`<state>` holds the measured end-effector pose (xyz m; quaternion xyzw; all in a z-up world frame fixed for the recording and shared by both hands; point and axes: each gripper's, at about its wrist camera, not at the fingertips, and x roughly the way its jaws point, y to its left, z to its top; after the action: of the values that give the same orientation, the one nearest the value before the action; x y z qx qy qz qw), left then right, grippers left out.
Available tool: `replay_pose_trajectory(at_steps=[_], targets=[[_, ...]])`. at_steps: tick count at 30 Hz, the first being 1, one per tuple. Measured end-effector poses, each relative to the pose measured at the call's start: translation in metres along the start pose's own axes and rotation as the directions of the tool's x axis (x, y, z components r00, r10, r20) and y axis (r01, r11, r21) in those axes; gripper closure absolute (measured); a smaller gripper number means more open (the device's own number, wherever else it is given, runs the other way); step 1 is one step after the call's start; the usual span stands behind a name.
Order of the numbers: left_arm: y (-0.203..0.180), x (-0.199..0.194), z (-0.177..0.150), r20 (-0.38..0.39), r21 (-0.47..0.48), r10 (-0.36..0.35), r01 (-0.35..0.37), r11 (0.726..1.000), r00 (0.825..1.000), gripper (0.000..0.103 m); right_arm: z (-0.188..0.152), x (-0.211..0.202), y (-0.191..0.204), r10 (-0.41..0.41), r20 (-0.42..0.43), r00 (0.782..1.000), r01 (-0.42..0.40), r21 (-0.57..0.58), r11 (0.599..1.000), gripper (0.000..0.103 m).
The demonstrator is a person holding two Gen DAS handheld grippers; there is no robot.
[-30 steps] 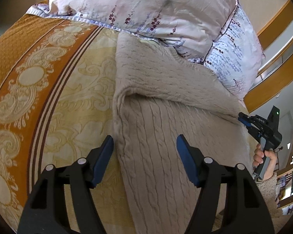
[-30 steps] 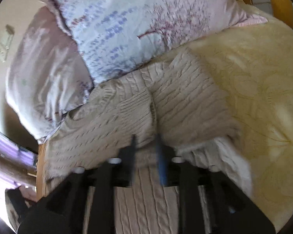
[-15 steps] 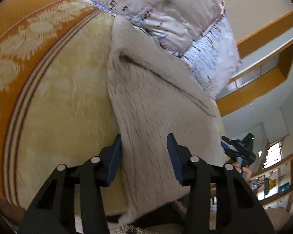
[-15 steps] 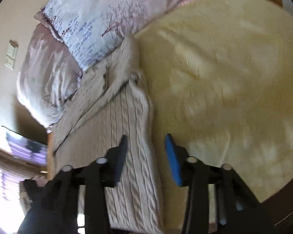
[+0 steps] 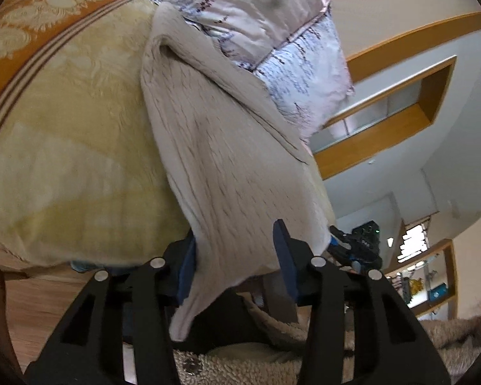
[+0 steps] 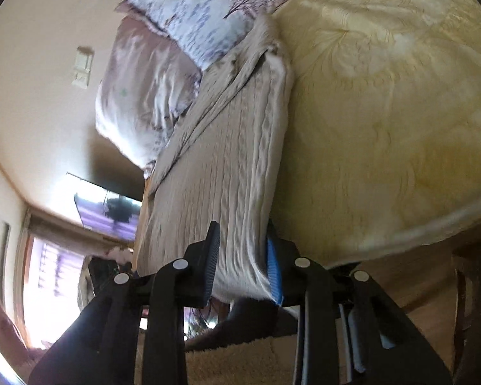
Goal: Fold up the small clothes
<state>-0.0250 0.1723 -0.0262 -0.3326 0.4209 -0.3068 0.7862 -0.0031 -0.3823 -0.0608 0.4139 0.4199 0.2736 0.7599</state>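
Both grippers have drawn back from mid-sweater to its near hem, which now hangs off the bed edge.

The left gripper's (image 5: pixel 237 256) fingers stand partly apart around the hem corner of the knit sweater (image 5: pixel 221 147), cloth between them but, as far as the view shows, not yet pinched. The right gripper (image 6: pixel 240 263) is closing, its fingers just about on the other hem corner. The sweater (image 6: pixel 221 166) lies lengthwise on the yellow bedspread (image 5: pixel 64 147), collar end against the pillows (image 5: pixel 266 25), sleeves apparently folded in. To do this step well, I judge both corners should be pinched through every layer, level with each other, then carried toward the collar with the hem taut.
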Motion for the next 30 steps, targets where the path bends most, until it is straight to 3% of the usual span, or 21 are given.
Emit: replay_pose_trajectory(at_steps=[6, 13, 15, 16, 18, 19, 25, 30], targets=[[0.0, 0.008, -0.028, -0.061, 0.039, 0.028, -0.026, 0.999, 0.998, 0.058, -0.022, 0.001, -0.005, 0.035, -0.023, 0.999, -0.035, -0.015, 0.999, 0.073], [0.011, 0.022, -0.038, -0.095, 0.025, 0.058, -0.055, 0.998, 0.994, 0.062, -0.035, 0.02, -0.009, -0.025, -0.098, 0.995, 0.022, -0.027, 0.999, 0.073], [0.013, 0.025, -0.037, -0.105, 0.015, 0.056, -0.054, 0.998, 0.993, 0.073, -0.038, 0.022, -0.008, -0.018, -0.103, 0.994, 0.014, -0.042, 0.999, 0.078], [0.013, 0.026, -0.037, -0.11, 0.015, 0.055, -0.053, 0.998, 0.992, 0.077, -0.039, 0.022, -0.007, -0.016, -0.104, 0.994, 0.011, -0.052, 0.999, 0.087], [0.014, 0.026, -0.039, -0.11, 0.022, 0.055, -0.053, 0.998, 0.992, 0.093, -0.039, 0.021, -0.001, -0.005, -0.102, 0.995, -0.003, -0.081, 0.997, 0.09], [0.012, 0.026, -0.038, -0.109, 0.026, 0.053, -0.051, 0.998, 0.993, 0.095, -0.039, 0.02, 0.002, 0.006, -0.095, 0.995, -0.015, -0.093, 0.996, 0.092], [0.0, 0.012, -0.034, -0.059, 0.09, 0.031, -0.026, 0.996, 0.998, 0.097, -0.032, -0.006, 0.03, 0.053, 0.023, 0.998, -0.046, -0.211, 0.976, 0.094], [-0.02, -0.01, -0.008, 0.04, 0.17, 0.037, -0.043, 0.984, 0.999, 0.097, -0.02, -0.029, 0.056, 0.087, 0.197, 0.977, -0.025, -0.295, 0.955, 0.094]])
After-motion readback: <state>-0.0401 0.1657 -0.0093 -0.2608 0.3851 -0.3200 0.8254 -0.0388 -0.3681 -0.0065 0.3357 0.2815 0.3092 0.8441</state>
